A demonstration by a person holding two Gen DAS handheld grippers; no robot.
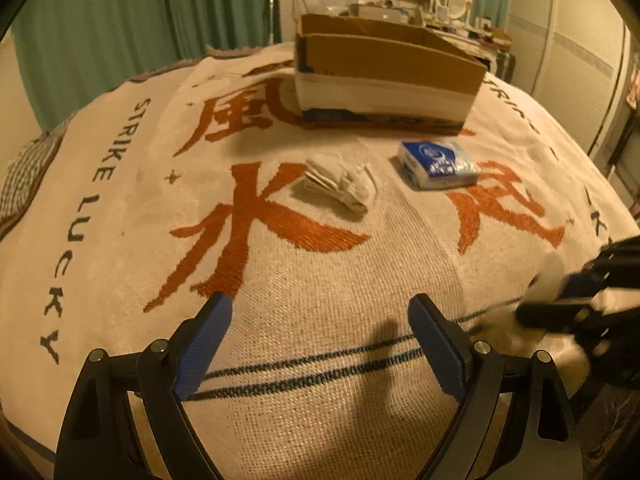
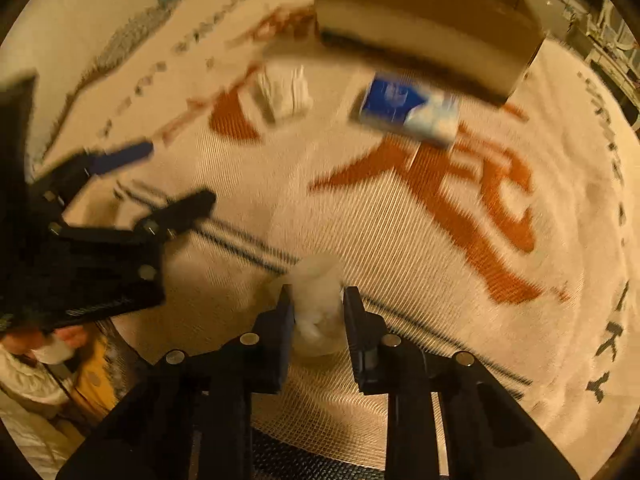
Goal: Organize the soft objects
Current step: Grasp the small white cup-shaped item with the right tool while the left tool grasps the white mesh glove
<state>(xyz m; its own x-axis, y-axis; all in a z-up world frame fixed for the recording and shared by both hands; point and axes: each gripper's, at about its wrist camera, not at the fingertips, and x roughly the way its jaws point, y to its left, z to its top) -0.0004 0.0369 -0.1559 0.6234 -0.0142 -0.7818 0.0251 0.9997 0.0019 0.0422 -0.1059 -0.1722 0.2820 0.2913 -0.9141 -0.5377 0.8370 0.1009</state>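
White and translucent, a soft wad (image 2: 318, 304) sits pinched between the fingers of the right gripper (image 2: 318, 300), held just above the woven blanket (image 1: 320, 280) on the bed. The left gripper (image 1: 320, 316) hovers over the same blanket with its blue-padded fingers (image 1: 204, 344) spread wide and holding nothing. Farther off, a bundle of white gloves (image 1: 340, 182) and a blue tissue pack (image 1: 438, 164) lie apart in front of the cardboard box (image 1: 384, 76).

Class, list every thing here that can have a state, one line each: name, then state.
left gripper: open, empty
right gripper: shut on white soft bundle
cardboard box: open-topped, on blanket
tissue pack: lying on blanket
white gloves: crumpled, lying on blanket
blanket: spread flat
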